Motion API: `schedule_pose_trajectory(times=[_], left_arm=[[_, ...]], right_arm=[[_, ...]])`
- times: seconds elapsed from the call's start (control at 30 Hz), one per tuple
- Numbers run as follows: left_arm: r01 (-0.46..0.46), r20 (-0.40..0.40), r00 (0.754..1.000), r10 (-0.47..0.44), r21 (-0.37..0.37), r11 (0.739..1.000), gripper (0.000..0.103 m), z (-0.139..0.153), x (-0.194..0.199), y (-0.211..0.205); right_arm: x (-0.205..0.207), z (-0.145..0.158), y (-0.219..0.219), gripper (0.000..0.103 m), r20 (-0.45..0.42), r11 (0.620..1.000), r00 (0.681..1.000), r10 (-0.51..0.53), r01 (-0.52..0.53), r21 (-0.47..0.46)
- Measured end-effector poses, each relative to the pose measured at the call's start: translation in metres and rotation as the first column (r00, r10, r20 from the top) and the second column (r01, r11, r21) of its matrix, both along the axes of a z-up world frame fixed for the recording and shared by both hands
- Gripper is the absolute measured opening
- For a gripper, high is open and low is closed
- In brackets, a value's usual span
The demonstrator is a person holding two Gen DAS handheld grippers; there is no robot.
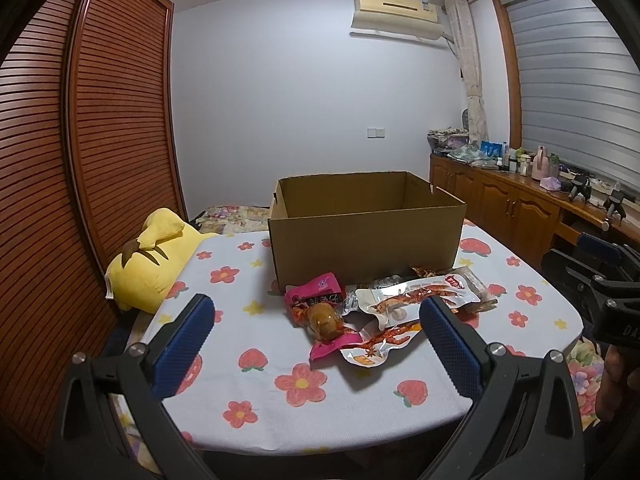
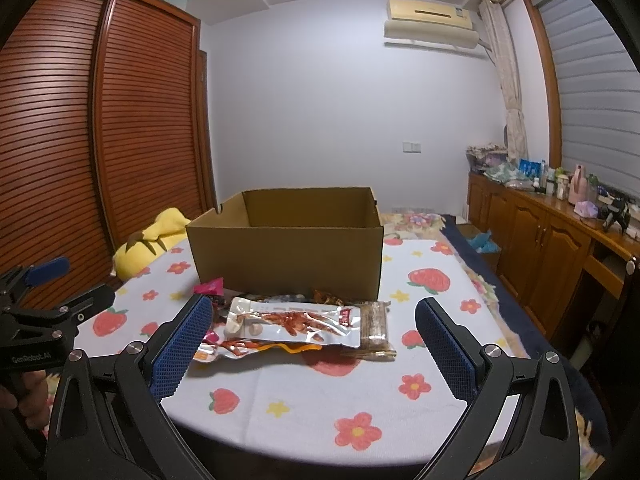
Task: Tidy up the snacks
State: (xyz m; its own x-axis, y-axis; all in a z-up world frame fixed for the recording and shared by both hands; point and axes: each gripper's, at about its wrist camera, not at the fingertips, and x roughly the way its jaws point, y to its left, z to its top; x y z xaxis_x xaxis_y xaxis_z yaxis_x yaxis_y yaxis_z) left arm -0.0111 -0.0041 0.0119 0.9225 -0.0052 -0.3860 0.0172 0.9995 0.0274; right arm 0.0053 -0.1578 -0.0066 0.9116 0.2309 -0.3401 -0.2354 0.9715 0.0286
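One cardboard box (image 1: 362,244); several overlapping snack packets (image 2: 292,322), count unclear; left gripper (image 1: 316,344), right gripper (image 2: 314,344): both wide apart, empty.

I count one cardboard box (image 1: 362,240) at the far side of the table. Near it I see about five snack packets: one pink (image 1: 320,312), two silver (image 2: 290,322) with red print, one brownish (image 2: 376,330) at right, one partly hidden. One yellow plush toy (image 1: 148,268) lies left.
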Motion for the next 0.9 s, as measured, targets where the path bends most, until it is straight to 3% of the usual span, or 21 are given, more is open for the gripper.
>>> schedule_pose_trajectory(times=[0.53,0.9], left_arm=[[0.018,0.003,1.000,-0.018,0.002,1.000,0.103,0.003,-0.004,-0.005],[0.028,-0.050,0.998,-0.029,-0.023,0.999,0.103,-0.019,0.009,-0.001]], right_arm=[[-0.004,0.002,0.000,0.103,0.004,1.000,1.000,0.008,-0.008,0.004],[0.001,-0.008,-0.002,0.103,-0.023,1.000,1.000,0.006,-0.007,-0.006]])
